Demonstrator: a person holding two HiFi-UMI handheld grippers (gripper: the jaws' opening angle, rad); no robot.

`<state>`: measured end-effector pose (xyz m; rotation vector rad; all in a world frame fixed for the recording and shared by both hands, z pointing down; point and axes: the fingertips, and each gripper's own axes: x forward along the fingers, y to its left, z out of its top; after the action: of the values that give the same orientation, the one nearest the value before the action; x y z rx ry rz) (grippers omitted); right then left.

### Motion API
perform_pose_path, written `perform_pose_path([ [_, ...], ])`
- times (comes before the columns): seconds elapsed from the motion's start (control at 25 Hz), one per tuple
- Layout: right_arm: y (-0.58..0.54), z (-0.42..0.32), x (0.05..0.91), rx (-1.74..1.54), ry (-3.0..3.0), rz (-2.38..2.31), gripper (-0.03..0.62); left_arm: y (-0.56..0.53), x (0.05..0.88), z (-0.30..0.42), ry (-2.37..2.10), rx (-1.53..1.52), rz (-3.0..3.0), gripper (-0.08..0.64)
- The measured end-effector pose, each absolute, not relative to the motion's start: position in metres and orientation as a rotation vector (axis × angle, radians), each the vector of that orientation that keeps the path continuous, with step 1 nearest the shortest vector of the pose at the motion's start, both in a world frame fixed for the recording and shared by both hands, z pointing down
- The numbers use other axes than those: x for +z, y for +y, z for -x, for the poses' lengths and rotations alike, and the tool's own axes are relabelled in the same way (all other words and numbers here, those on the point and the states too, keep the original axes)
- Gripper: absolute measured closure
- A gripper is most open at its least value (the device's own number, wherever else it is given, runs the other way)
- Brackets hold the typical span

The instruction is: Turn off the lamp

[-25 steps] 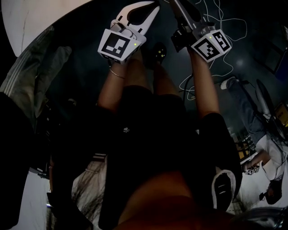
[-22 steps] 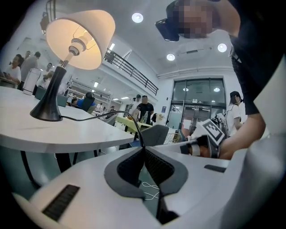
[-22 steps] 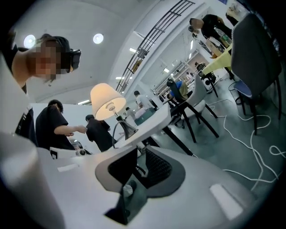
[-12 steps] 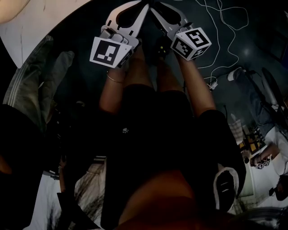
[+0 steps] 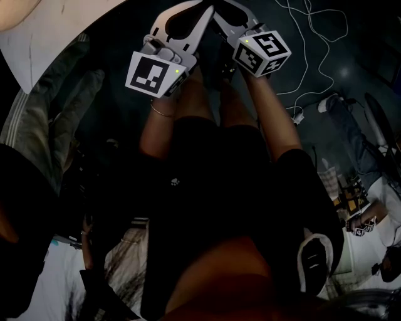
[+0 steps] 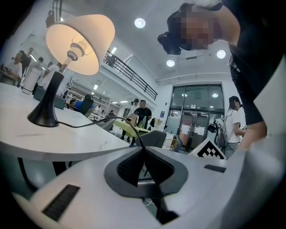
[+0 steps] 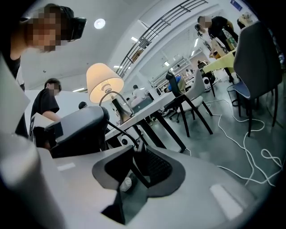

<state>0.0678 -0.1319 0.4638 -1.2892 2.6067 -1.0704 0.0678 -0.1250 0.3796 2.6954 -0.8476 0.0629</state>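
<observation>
- Step in hand: getting at the lamp's switch through its cord. The lamp point(image 6: 76, 44) is lit, so the turn-off isn't done yet.
- Left gripper point(image 6: 143, 150): clenched. The jaws meet at the tip with the black cord point(image 6: 94, 124) pinched between them.
- Right gripper point(image 7: 136, 150): also clenched, with the same cord point(image 7: 120, 134) running into its closed tip.
- A small pale bit sits low inside the right gripper's jaw cavity. Can't tell whether it is a switch part or part of the gripper.
- Head view: left gripper point(image 5: 205, 11) and right gripper point(image 5: 218, 7) are held out low over the dark floor. Their tips converge and are just beside each other, so both grips look to be on nearly the same stretch of cord.
- Lamp position: ahead of the left gripper, up and to its left, well apart. It stands upright on the white surface point(image 6: 67, 143), with the cord trailing off the surface edge toward the jaws.
- From the right gripper the lamp point(image 7: 103, 82) is ahead and above, slightly left, also well apart.
- No inline switch can be made out in any view. My guess is it sits at or between the two grips.
- Next move, as I judge it: hold the cord steady with one gripper and press or roll the switch with the other. It needs a small, precise push, not a pull.
- Risk: tugging the cord could drag or tip the lamp on the surface.
</observation>
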Motion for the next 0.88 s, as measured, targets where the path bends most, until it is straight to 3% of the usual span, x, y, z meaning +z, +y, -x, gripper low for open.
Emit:
perform_pose_path([
  [0.16,-0.129,-0.061,0.466,-1.119,2.618,1.251,0.524,-0.124,0.382,-0.062,-0.856,0.087,-2.718,0.541],
  [0.88,-0.108,-0.065,0.463,-1.315,2.420,1.081,0.528,-0.091,0.403,-0.038,-0.762,0.197,-2.796,0.535],
])
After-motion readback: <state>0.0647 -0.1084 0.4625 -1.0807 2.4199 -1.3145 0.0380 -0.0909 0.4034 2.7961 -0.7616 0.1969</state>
